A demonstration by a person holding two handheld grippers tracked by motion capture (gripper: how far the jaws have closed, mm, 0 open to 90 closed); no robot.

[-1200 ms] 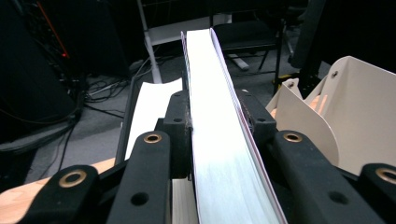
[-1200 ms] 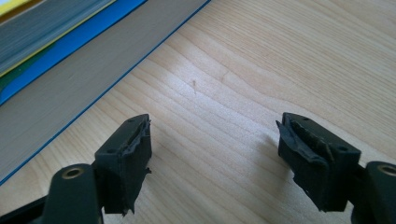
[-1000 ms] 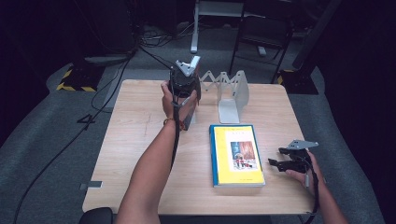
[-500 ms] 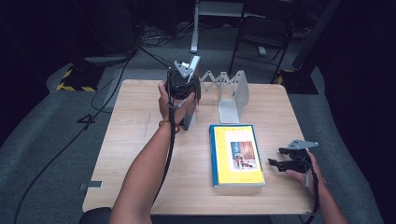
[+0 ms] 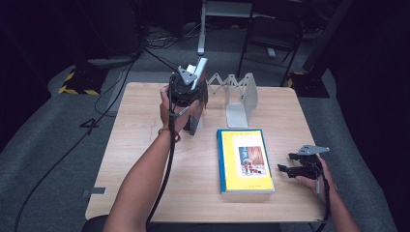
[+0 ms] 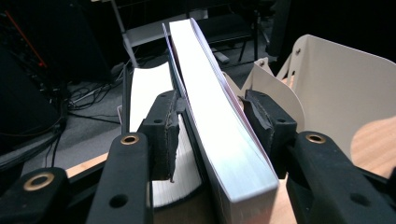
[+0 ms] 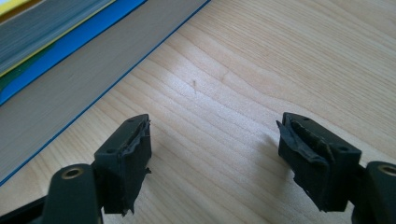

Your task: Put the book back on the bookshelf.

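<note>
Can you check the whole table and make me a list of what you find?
Surface: wooden table, flat.
Job's things: one book stands by the metal rack; a yellow book lies flat.
Clutter: nothing seen.
Grippers: left gripper jaws have just been opening, standing book between them; right gripper open over the table.
Cables: one cable runs along the left arm; more on the floor.
Surroundings: grey floor, chair behind.

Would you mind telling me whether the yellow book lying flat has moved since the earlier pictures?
No. The yellow book lies where it did, just in front of the white bookend, with the right claw beside it.
</note>
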